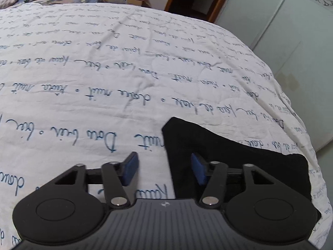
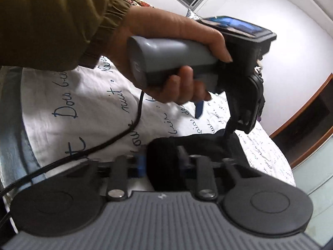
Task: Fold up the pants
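The left tongs are filling the bottom of their own view and are standing released, blue pads spread wide: one pad is hanging over the white bedspread with its blue handwriting print, the other over the black pants. The pants are lying on the bedspread toward 4 o'clock of that view, near the bed's edge, with a corner pointing up to 12 o'clock just ahead of the open gap. Pale wardrobe doors with flower drawings are showing at 2 o'clock beyond the bed. In the right wrist view, the right tongs are sitting low at 6 o'clock with a bunched mound of the pants rising between their fingers and covering the one on the 3 o'clock side; whether they are clenching the cloth or only surrounding it, I cannot tell. Above, toward 12 o'clock, the person's left hand is gripping the grey handle of the left tongs, whose tips are reaching down over the same black cloth. An olive sleeve is filling 10 o'clock, and a black cable is trailing from the handle toward 8 o'clock across the bedspread.
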